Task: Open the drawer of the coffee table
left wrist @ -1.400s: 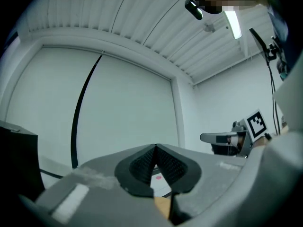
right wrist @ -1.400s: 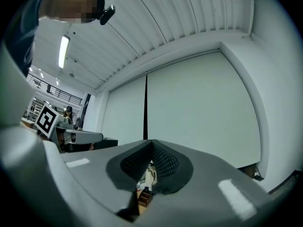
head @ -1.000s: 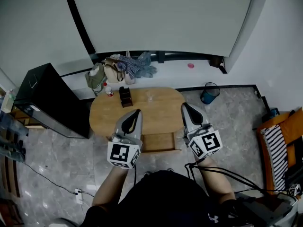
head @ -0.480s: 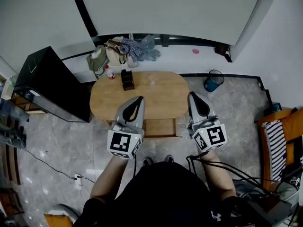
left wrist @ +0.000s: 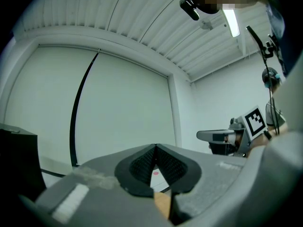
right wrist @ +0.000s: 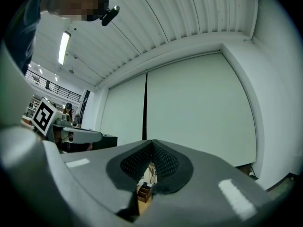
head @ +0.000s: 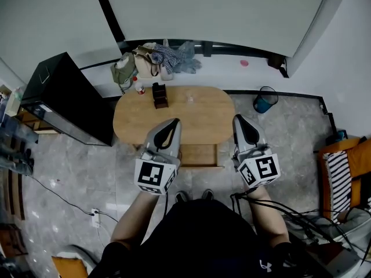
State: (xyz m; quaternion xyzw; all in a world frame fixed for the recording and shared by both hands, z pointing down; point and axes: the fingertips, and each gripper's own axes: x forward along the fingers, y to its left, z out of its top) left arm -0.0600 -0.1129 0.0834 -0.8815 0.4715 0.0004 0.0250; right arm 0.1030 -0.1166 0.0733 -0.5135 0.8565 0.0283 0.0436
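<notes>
Drawer out, both grippers closed and empty

Since a second ago little differs: the drawer juts as before from the near edge of the coffee table. The left gripper and right gripper flank it, raised above the tabletop, jaws pressed together on nothing.

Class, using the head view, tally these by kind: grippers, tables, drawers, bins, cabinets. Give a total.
Grippers: 2, left gripper and right gripper
Table: 1
Drawer: 1
Bin: 1
Cabinet: 1
Total: 6
</notes>
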